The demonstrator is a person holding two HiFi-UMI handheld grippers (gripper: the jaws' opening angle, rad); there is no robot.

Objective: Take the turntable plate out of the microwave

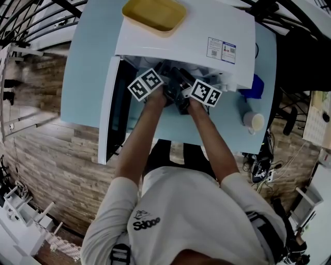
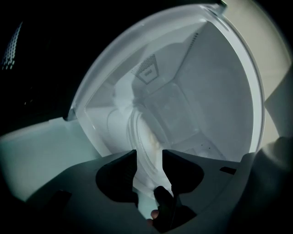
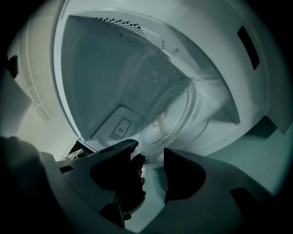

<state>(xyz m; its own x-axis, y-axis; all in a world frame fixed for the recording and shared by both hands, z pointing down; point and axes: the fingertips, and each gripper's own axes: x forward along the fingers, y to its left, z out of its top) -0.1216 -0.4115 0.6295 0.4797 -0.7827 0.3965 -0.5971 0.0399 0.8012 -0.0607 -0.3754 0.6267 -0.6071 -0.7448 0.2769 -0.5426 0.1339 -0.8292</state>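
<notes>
Head view: the microwave (image 1: 181, 41) stands on the pale blue counter (image 1: 85, 67), its door (image 1: 109, 111) swung fully out to our left, so the whole front opening is free. A yellow tray (image 1: 154, 14) rests on the microwave's roof; a cup (image 1: 253, 121) stands on the counter to the right, well apart from the opening. Both arms reach to the cavity mouth side by side.

Left gripper view: the left gripper (image 2: 149, 157) has its jaws spread, nothing pinched. The glass turntable plate (image 2: 145, 132) is inside the cavity, with its near rim showing through the gap just ahead of the jaw tips.

Right gripper view: the right gripper (image 3: 151, 153) likewise has its jaws spread and empty, the plate's rim just beyond them. We see open space between the plate and the cavity walls.
</notes>
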